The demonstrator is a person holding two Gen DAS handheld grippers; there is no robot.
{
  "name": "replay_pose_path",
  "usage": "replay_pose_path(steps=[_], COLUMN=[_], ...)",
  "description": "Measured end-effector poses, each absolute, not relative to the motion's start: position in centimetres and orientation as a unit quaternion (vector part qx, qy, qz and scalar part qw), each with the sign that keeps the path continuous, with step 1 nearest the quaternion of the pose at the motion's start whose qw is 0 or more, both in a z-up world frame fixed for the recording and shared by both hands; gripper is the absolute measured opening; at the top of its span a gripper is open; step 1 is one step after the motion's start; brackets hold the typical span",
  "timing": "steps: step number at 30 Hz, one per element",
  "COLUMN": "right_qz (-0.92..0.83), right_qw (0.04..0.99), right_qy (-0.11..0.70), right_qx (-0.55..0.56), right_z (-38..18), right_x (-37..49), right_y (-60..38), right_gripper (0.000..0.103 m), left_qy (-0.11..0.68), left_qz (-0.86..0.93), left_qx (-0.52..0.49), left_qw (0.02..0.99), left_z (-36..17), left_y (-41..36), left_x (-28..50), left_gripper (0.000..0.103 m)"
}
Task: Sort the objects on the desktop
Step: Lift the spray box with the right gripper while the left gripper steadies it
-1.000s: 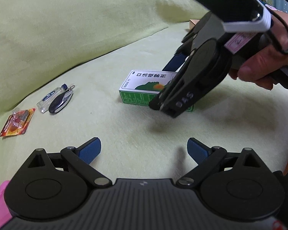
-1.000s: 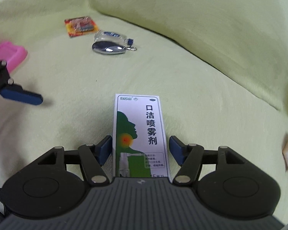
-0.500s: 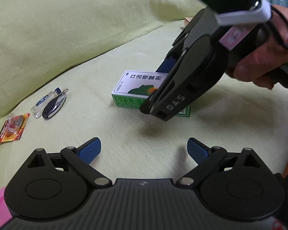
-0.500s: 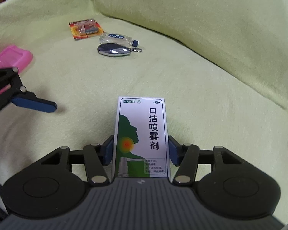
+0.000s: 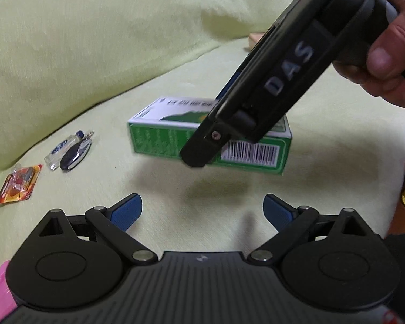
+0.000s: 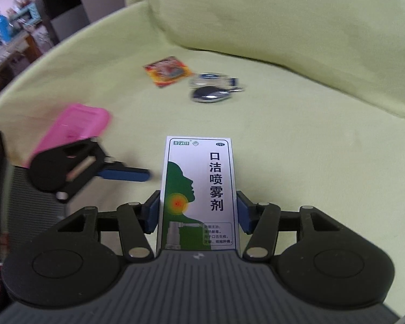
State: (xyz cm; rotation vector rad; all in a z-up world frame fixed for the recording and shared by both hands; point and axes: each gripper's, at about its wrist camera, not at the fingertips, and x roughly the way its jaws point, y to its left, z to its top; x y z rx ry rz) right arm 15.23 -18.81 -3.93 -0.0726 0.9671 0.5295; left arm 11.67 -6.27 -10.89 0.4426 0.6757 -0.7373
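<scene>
Gripping glossy rectangular carton [image 6: 199, 189] in right tool [image 6: 198, 210] | left tool [image 5: 202, 208] released | fuzzy green cloth [image 5: 94, 54]

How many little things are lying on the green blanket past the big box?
3, close together: a battery pack on the left, then a clear little bottle with a dark key fob touching it. More may hide outside the pictures.

A home, by the look of it: the working surface is a pale yellow-green cushioned sofa seat [image 6: 297, 140] with a padded backrest [image 6: 270, 19] rising at twelve o'clock. In the right wrist view, at ten o'clock beyond the sofa's edge, a blurred room shows a cluttered wooden table [image 6: 12, 51] and a dark cabinet [image 6: 60, 8], ordinary household furniture.
</scene>
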Motion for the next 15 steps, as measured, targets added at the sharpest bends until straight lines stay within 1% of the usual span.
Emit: replay_pose_path(steps=[4,11,15], right_qz=[0.291,0.32,0.328], right_qw=[0.834,0.827,0.828], right_qy=[0.469,0.462,0.455], right_qx=[-0.015,-0.01,-0.012], right_z=[-3.4,-2.3,-1.5], right_x=[13.8,11.6,10.5], right_y=[-18.1,-17.2,-16.9], right_gripper=[0.052,0.052,0.052], left_qy=[0.285,0.263,0.255], left_qz=[-0.381,-0.389,-0.385], left_qx=[0.197,0.185,0.191], left_qw=[0.857,0.863,0.866], left_z=[-10.0,-8.5,-7.7], left_y=[-5.1,-3.6,-3.4], left_x=[9.8,7.6,6.5], left_gripper=[0.097,0.084,0.084])
